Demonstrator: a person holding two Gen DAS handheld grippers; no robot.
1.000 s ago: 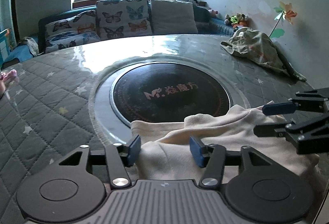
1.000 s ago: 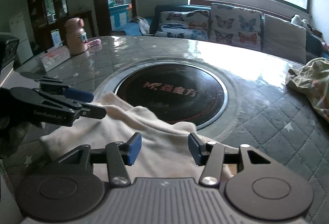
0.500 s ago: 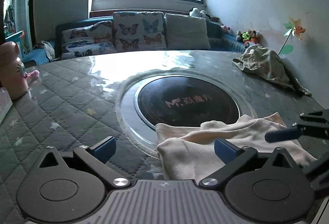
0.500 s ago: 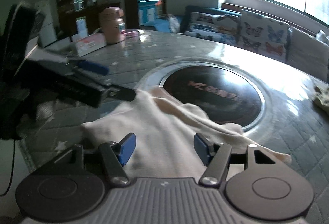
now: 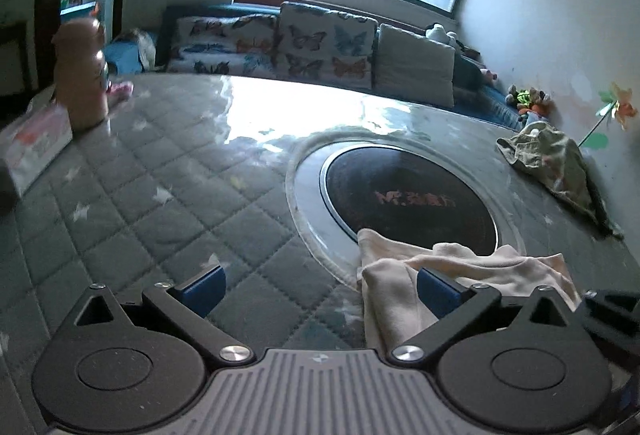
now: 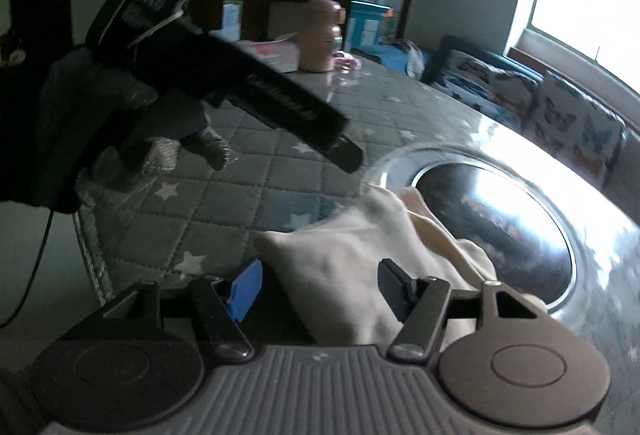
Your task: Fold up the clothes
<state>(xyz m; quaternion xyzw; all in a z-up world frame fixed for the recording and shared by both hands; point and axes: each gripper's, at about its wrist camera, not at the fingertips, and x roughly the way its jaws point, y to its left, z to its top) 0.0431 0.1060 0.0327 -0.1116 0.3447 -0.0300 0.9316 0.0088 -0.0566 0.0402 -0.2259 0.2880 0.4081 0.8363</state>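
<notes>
Left gripper (image 5: pixel 318 289): jaws spread wide over the quilted table (image 5: pixel 168 171), nothing between them. Right gripper (image 6: pixel 316 289): jaws apart above the cream garment (image 6: pixel 360 259), pads clear of the cloth. Cream garment: lay crumpled at the table's near edge, its far part overlapping the round dark hob (image 5: pixel 408 191) in the table's centre. Olive-patterned garment (image 5: pixel 548 159): heaped at the right edge. Pink bottle (image 5: pixel 80 75): stood at the far left edge.

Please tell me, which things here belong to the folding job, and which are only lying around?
Job: cream garment; left claw, open; right claw, open over the garment.

Lying about: olive cloth; pink bottle; tissue pack; round black hob.
</notes>
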